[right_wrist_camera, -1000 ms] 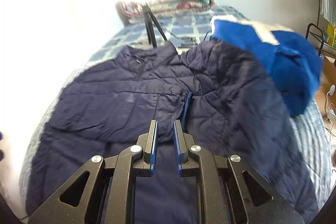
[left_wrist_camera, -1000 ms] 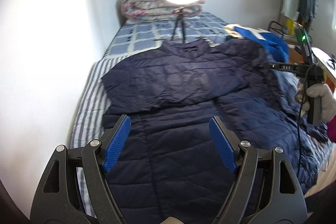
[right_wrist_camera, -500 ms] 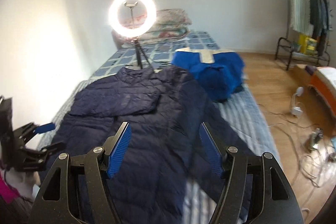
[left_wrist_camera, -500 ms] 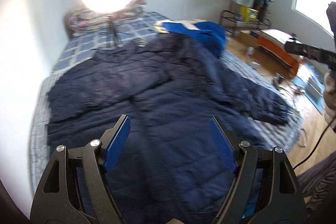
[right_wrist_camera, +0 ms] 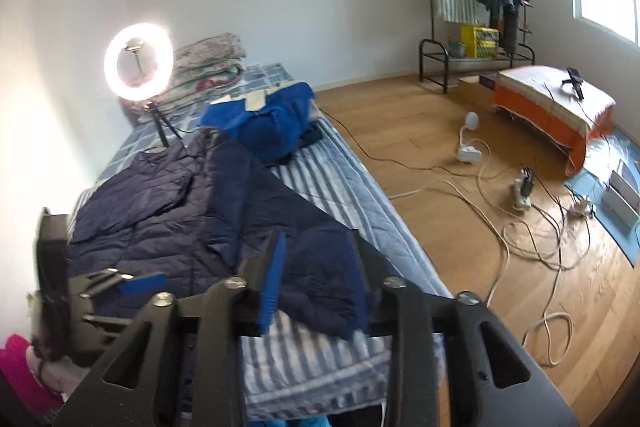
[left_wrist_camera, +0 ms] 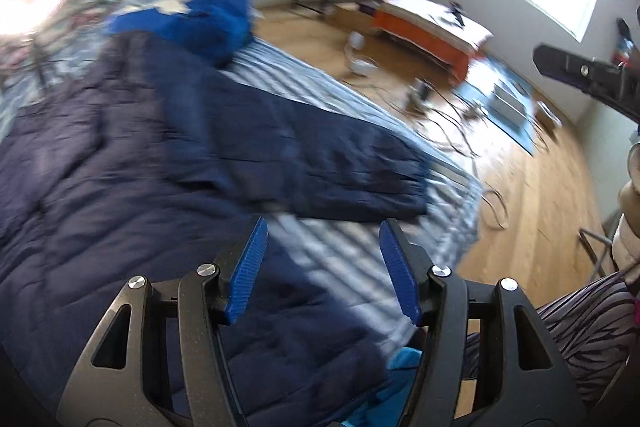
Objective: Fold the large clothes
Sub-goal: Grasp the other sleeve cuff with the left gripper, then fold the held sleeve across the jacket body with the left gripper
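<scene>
Two garments: one navy jacket (right_wrist_camera: 168,211), one blue garment (right_wrist_camera: 268,123).

Ring light (right_wrist_camera: 138,57) beside folded quilts (right_wrist_camera: 208,61) on bed (right_wrist_camera: 348,183).

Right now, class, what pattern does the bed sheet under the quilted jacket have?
Blue and white stripes on the bed sheet, clearest in the right wrist view.
</scene>
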The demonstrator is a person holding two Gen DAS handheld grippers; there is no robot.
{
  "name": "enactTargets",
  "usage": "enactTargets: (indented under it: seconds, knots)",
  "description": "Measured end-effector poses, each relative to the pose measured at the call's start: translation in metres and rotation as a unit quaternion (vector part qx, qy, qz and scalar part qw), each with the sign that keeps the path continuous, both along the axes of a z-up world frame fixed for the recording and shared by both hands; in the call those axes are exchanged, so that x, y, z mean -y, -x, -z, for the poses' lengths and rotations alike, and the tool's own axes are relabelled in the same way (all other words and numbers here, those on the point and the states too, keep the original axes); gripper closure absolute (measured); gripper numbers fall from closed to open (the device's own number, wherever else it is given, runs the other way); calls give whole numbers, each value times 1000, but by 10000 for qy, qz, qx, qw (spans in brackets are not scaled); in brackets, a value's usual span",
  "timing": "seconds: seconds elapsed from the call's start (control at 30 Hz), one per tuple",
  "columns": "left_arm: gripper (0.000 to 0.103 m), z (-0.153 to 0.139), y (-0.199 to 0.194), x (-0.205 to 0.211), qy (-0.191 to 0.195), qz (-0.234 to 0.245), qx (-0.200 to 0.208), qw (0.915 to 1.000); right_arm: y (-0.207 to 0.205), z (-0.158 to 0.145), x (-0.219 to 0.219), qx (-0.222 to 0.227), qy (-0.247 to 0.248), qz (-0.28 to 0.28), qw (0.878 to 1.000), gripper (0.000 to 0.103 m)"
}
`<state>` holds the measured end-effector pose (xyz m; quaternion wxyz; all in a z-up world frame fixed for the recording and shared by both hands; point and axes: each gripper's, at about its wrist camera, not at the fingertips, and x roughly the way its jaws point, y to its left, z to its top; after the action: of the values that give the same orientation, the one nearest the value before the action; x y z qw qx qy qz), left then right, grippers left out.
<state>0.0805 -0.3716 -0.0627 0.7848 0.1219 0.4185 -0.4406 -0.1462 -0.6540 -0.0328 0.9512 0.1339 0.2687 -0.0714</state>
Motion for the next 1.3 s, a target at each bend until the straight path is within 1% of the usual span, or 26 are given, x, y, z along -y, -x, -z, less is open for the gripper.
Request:
enactTargets:
  seconds: [0.07,0.13,0.2,0.3,0.33,0.4,0.47,0.5,0.57,0.67,0.8,0.87,0.93,1.0,1.03,1.1,1.23,1.3]
  knots:
    - [42,12,7,27,-54,247,-136,9996,2,5,6,-84,21,73,9999,89]
    - [42,24,13,54,-139,409,-224,9988,6,9,15,-118,-4,148,9998,90]
    - [42,35,18,77,-207,548,-355,9977,12,9,26,-73,-117,272,9995,96]
    - [42,52,25,115,-361,789,-537,9948,21,10,38,-1,-242,411,9989,96]
    - [41,57,26,124,-433,868,-538,9938,23,10,40,0,-257,425,9988,96]
    - [38,65,32,144,-627,943,-384,9928,24,12,44,-11,-280,450,9986,97]
    - [37,72,35,159,-815,976,-215,9917,26,12,47,-5,-300,478,9984,97]
    - [37,78,36,167,-923,972,-194,9908,26,12,48,4,-308,484,9984,97]
    - [37,89,33,175,-1093,964,-232,9890,28,12,51,28,-326,514,9981,97]
    - [37,104,31,183,-1447,858,-87,9857,28,12,53,48,-382,509,9980,97]
    - [37,111,27,184,-1486,876,-25,9850,26,10,49,64,-344,434,9984,97]
    - [44,110,23,182,-1444,814,-56,9861,26,10,48,82,-348,414,9985,97]
    - [75,108,16,179,-1379,727,-149,9877,26,9,48,95,-372,412,9984,97]
    - [87,104,6,173,-1199,700,-487,9891,25,8,47,112,-382,401,9984,97]
    - [90,101,1,171,-1131,663,-579,9897,24,8,46,112,-372,394,9985,97]
    - [92,92,-7,161,-983,582,-696,9910,22,8,46,89,-357,397,9985,97]
    - [95,64,-21,138,-716,415,-654,9944,18,8,42,45,-337,418,9985,97]
    - [95,49,-31,122,-546,301,-713,9955,16,7,38,46,-280,393,9988,97]
